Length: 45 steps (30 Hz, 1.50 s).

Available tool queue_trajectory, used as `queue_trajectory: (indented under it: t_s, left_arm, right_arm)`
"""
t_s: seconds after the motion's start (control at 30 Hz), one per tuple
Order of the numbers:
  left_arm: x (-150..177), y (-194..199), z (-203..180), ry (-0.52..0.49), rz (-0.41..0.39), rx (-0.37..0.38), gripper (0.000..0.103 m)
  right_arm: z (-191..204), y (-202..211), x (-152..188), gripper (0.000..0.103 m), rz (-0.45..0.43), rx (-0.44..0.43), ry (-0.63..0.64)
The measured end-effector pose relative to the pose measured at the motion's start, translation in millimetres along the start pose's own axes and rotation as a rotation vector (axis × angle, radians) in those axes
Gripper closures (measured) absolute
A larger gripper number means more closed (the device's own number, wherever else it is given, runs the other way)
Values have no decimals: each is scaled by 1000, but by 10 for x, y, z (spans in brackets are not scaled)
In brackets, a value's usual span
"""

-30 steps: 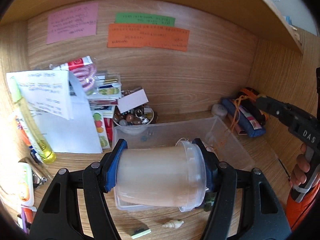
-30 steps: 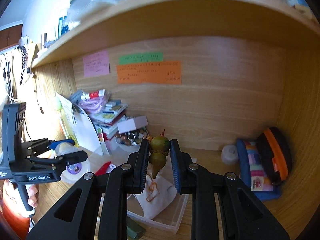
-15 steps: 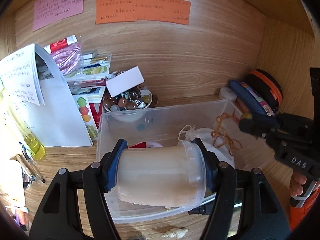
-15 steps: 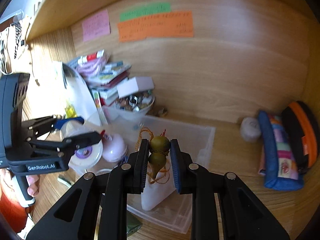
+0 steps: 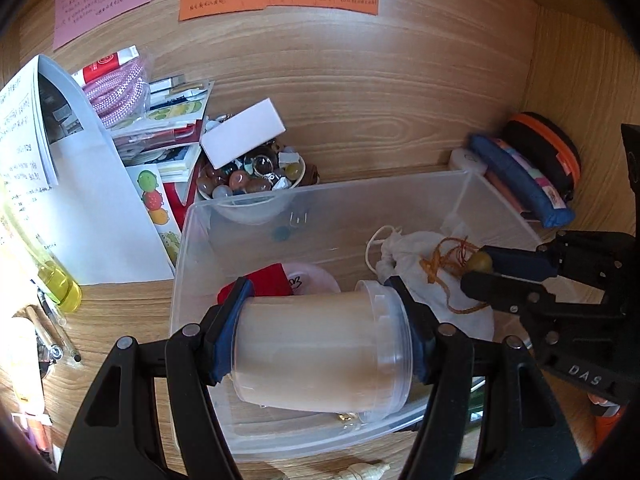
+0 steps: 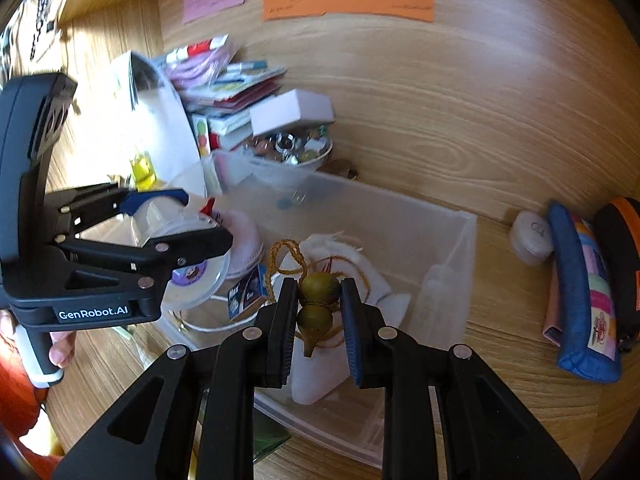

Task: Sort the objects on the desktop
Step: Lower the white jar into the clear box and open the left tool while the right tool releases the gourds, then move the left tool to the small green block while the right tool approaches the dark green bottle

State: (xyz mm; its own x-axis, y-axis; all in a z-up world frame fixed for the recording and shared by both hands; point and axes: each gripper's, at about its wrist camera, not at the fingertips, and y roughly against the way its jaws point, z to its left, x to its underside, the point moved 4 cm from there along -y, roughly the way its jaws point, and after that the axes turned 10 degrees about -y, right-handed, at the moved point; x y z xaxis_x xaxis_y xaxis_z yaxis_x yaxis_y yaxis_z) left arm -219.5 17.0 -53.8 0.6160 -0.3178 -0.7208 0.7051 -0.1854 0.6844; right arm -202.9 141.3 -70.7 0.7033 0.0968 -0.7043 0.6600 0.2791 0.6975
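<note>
My left gripper (image 5: 320,336) is shut on a clear plastic jar (image 5: 320,352) with a beige filling and holds it sideways over the clear storage bin (image 5: 400,196); it also shows in the right wrist view (image 6: 176,224). My right gripper (image 6: 316,308) is shut on a small green gourd charm (image 6: 318,300) with an orange cord, above the bin (image 6: 452,248) and a white cloth pouch (image 6: 340,252). In the left wrist view the right gripper (image 5: 480,272) hangs over the pouch (image 5: 412,256). A pink round case (image 5: 312,276) and a red item lie in the bin.
A bowl of beads (image 5: 252,180) with a white box on it stands behind the bin. Papers, packets and a yellow bottle (image 5: 56,280) crowd the left. Pencil cases (image 6: 580,288) and a white round case (image 6: 530,236) lie at the right wall. A shell (image 5: 364,470) lies in front.
Both grippers have moved forward and down over the bin. The jar now sits lower inside the bin's outline, and the gourd hangs closer above the white pouch.
</note>
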Motion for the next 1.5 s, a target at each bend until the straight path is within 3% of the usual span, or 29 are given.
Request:
queue_trajectory:
  t_s: [0.23, 0.37, 0.4, 0.87, 1.07, 1.5]
  left_arm:
    - [30, -19, -39, -22, 14, -16, 37]
    - [51, -37, -73, -39, 23, -17, 37]
    - [56, -38, -85, -46, 24, -22, 37]
    - [51, 72, -89, -43, 0, -10, 31]
    - [50, 247, -30, -14, -24, -18, 30]
    - [253, 848, 306, 27, -100, -152, 10]
  right_arm:
    - [-26, -78, 30, 82, 20, 26, -3]
    - [-38, -22, 8, 54, -10, 20, -14]
    - [-37, 0, 0, 52, -22, 22, -15]
    - [-61, 59, -28, 51, -46, 6, -50]
    - [-71, 44, -29, 44, -42, -5, -64]
    - [-13, 245, -37, 43, -53, -5, -82]
